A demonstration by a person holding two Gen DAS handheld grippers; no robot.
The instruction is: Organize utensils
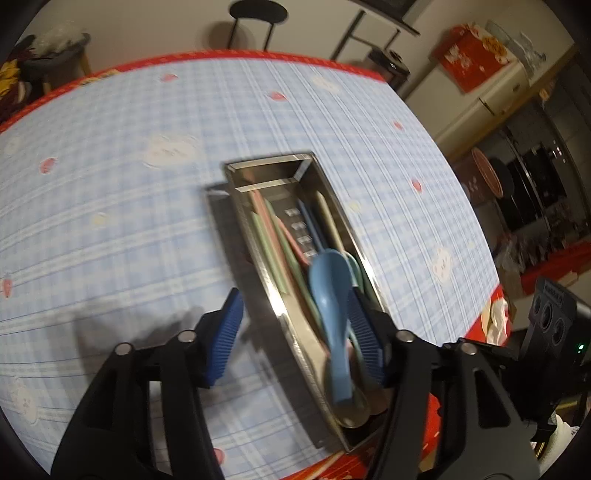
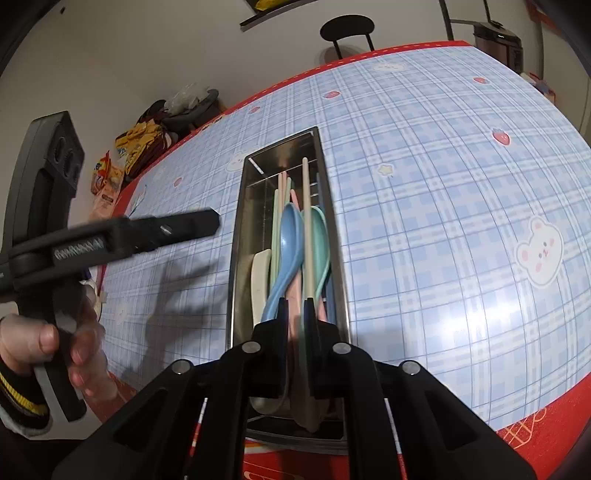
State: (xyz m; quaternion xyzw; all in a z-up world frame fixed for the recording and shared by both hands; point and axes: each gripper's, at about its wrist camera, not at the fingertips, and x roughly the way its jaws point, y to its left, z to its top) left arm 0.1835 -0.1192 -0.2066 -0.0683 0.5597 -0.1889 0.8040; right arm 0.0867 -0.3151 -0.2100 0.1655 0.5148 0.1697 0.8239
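A long steel utensil box lies on the blue plaid tablecloth near the front edge. It holds pastel chopsticks, a blue spoon, a green spoon, a cream spoon and a beige chopstick. My left gripper is open, its jaws straddling the box's left wall, the right pad inside beside the blue spoon. My right gripper is nearly shut above the box's near end, with a pink utensil between its pads; I cannot tell if it grips it.
The left gripper's body and the hand holding it show at the left of the right wrist view. A black stool stands beyond the far table edge. Bags sit off the table's left side. The table's red front edge is close.
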